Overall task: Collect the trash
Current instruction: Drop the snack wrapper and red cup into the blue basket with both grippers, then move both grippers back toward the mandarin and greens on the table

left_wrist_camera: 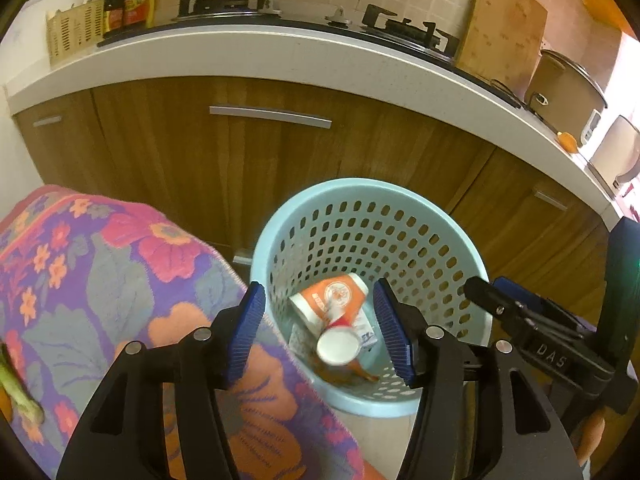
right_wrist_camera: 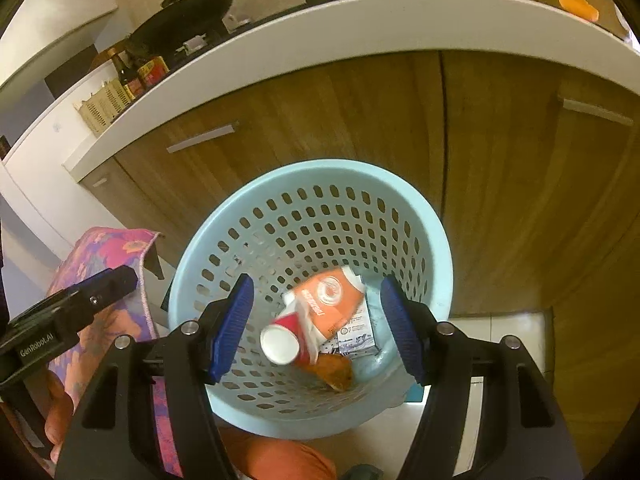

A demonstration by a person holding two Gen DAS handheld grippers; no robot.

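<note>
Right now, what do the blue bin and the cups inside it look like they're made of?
Bin: probably moulded plastic, smooth matte pale blue, with rows of punched slots. Orange cup and red cup: likely coated paper, with printed outsides, white insides and a crumpled wall.

Basket: I see pale blue plastic, smooth, perforated.
Cups: paper, slightly glossy print, crumpled.
My pads: blue, ribbed, matt.
My gripper arms: black matt plastic, shiny metal pins.
Cloth: floral woven towel, nubbly.
Cabinet doors: brown wood grain, brushed metal handles.
Counter: smooth white.
</note>
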